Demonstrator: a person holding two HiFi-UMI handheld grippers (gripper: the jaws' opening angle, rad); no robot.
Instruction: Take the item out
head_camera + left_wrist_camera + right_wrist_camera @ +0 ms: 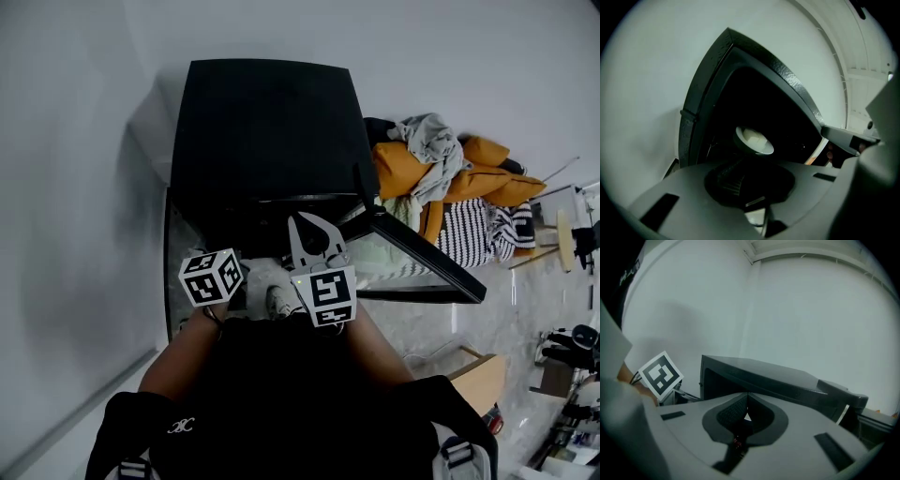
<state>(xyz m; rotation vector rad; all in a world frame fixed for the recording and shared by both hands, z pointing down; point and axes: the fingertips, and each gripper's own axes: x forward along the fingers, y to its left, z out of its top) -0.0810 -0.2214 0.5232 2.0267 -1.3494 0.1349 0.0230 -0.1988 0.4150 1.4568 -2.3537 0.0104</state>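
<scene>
A black box-shaped appliance (pixel 267 131) stands against the white wall, its door (pixel 422 253) swung open to the right. Inside the dark cavity sits a bowl (pixel 754 140) with pale contents, seen only in the left gripper view. My left gripper (pixel 750 163) points into the opening just short of the bowl, jaws together and empty. In the head view only the left gripper's marker cube (pixel 211 277) shows. My right gripper (pixel 309 225) is shut on nothing, held at the front of the opening beside the left one; its tips (pixel 747 394) point over the appliance's top edge.
A heap of orange and grey clothes (pixel 450 169) and a striped cloth (pixel 478 230) lie to the right behind the open door. A wooden piece (pixel 483 380) sits on the floor lower right. The white wall (pixel 75 187) runs close along the left.
</scene>
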